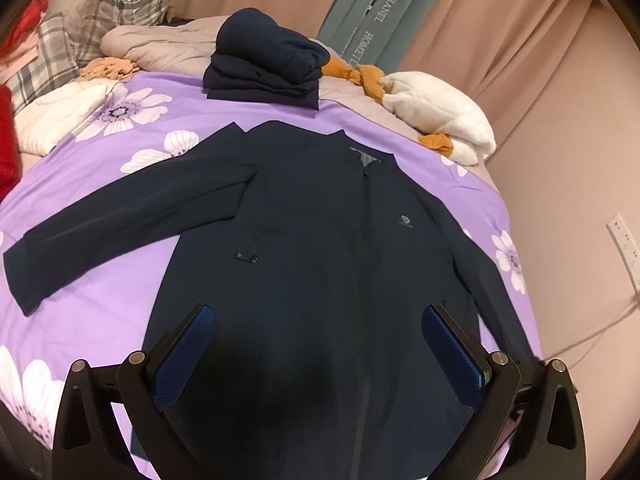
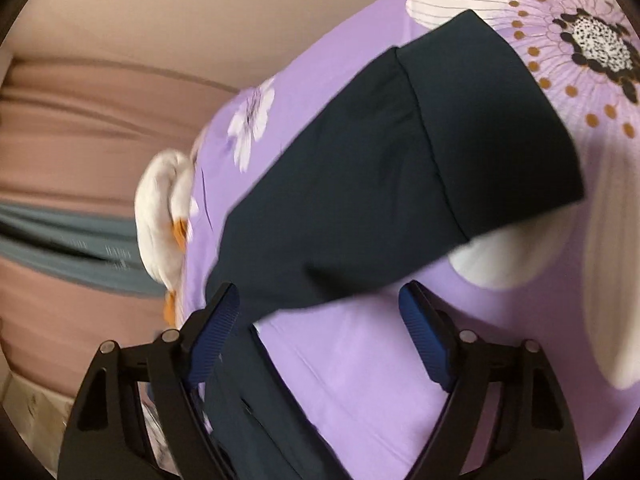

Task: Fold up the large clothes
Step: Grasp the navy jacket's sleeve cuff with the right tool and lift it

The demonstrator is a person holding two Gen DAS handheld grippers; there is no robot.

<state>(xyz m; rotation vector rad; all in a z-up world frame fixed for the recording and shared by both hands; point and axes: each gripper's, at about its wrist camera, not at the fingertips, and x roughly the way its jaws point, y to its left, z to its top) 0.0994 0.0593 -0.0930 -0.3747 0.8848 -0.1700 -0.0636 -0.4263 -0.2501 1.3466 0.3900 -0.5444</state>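
A dark blue jacket (image 1: 320,240) lies flat on a bed with a purple flower sheet (image 1: 100,320). The left gripper (image 1: 318,354) hangs over its bottom part, jaws wide apart and holding nothing. The right gripper (image 2: 320,330) is wide too, with a sleeve (image 2: 400,168) lying loose in front of its jaws.

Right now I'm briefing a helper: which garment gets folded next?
On the purple floral bedspread, a navy jacket lies spread flat, front up, sleeves out. Unlike the folded navy pile behind it, it is unfolded, with a small grey chest logo.
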